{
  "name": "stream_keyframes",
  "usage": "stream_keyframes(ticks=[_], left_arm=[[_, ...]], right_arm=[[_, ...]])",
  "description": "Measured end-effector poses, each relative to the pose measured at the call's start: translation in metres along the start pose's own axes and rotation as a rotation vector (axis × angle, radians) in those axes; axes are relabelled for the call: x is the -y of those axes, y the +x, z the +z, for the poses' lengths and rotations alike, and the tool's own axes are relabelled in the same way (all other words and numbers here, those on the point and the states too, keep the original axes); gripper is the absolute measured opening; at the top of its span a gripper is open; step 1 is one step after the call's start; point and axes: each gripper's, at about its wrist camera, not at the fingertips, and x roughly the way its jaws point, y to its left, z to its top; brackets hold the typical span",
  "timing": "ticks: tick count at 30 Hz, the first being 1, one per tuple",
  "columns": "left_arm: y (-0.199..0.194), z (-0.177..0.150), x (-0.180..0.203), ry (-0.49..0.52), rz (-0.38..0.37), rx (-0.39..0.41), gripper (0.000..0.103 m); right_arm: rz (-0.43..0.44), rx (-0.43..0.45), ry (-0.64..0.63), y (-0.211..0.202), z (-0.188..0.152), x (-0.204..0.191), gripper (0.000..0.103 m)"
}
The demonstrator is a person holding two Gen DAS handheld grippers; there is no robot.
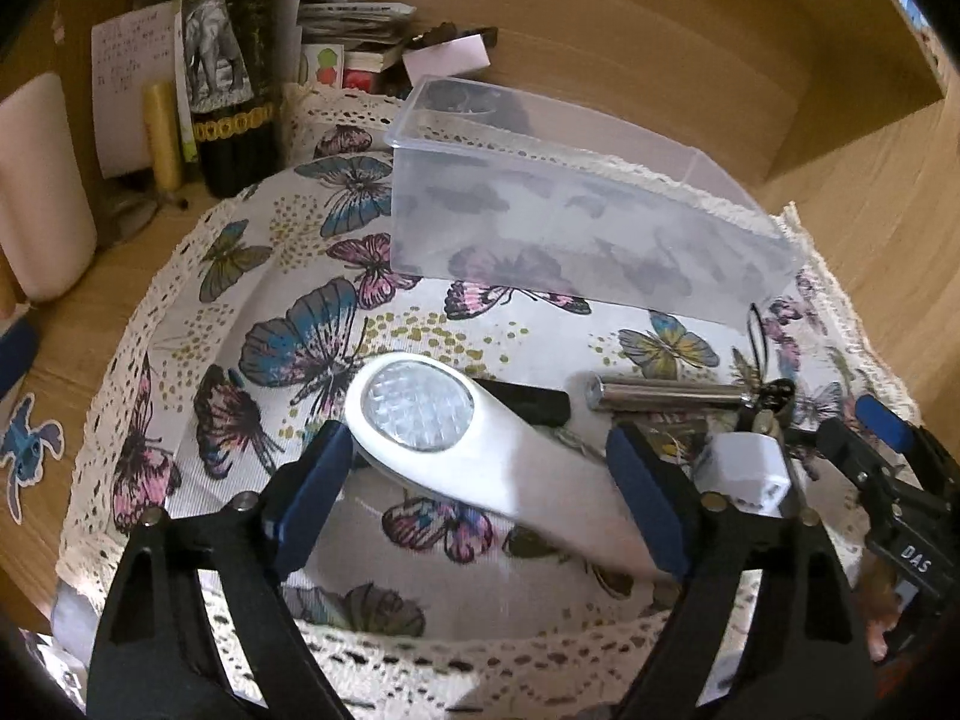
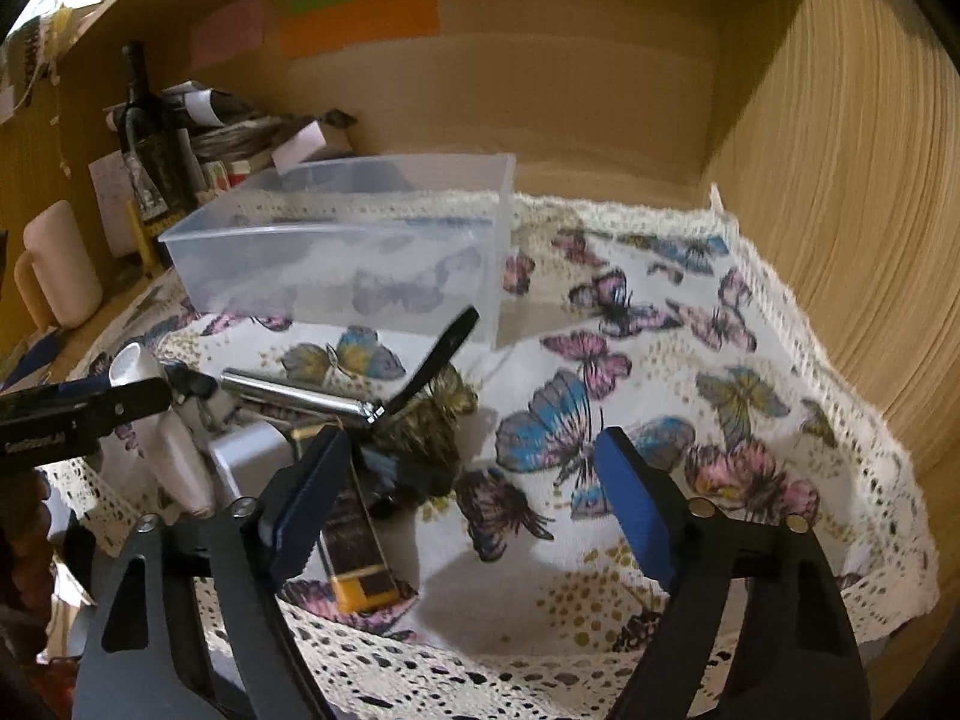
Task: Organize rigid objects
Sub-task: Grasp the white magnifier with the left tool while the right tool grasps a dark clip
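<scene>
1. The left hand-held gripper [image 1: 480, 480] stood open, its blue pads on either side of a white LED flashlight [image 1: 468, 450] lying on the butterfly cloth [image 1: 288, 276] over the counter; neither pad seemed to press it.
2. The flashlight's long axis ran diagonally, lens end toward the left pad, handle toward the right pad, so it lay skewed across the jaws and not square to them.
3. The right hand-held gripper [image 2: 474, 510] was also open, with only cloth between its pads; a silver metal cylinder [image 2: 294, 396] and a dark box with a yellow end [image 2: 360, 552] lay at its left pad.
4. The clear plastic bin [image 1: 570, 216] stood beyond both, empty as far as could be seen.
5. The left hand was clearly nearer the flashlight.
</scene>
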Motion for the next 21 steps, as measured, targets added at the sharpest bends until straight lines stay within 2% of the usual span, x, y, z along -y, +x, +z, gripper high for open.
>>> stream_keyframes(ticks=[4,8,10,12,17,19,21], left_arm=[[0.007,0.004,0.006,0.017,0.035,0.001,0.073],[0.012,0.004,0.009,0.049,0.071,0.0,0.052],[0.015,0.004,0.007,0.049,0.05,-0.02,0.049],[0.014,0.004,0.007,0.064,0.06,-0.018,0.044],[0.013,0.005,0.005,0.085,0.053,-0.027,0.042],[0.014,0.006,0.002,0.081,0.043,-0.032,0.042],[0.014,0.007,0.001,0.079,0.033,-0.036,0.042]], right_arm=[[0.051,-0.038,0.019,0.009,-0.001,0.004,0.07],[0.077,-0.056,0.01,0.016,-0.002,0.003,0.067],[0.101,-0.063,0.022,0.02,0.0,0.004,0.063],[0.116,-0.061,0.034,0.022,0.005,0.006,0.06],[0.156,-0.08,0.034,0.031,0.014,0.006,0.058],[0.162,-0.115,0.021,0.039,0.014,0.003,0.047],[0.176,-0.148,0.016,0.044,0.014,0.001,0.043]])
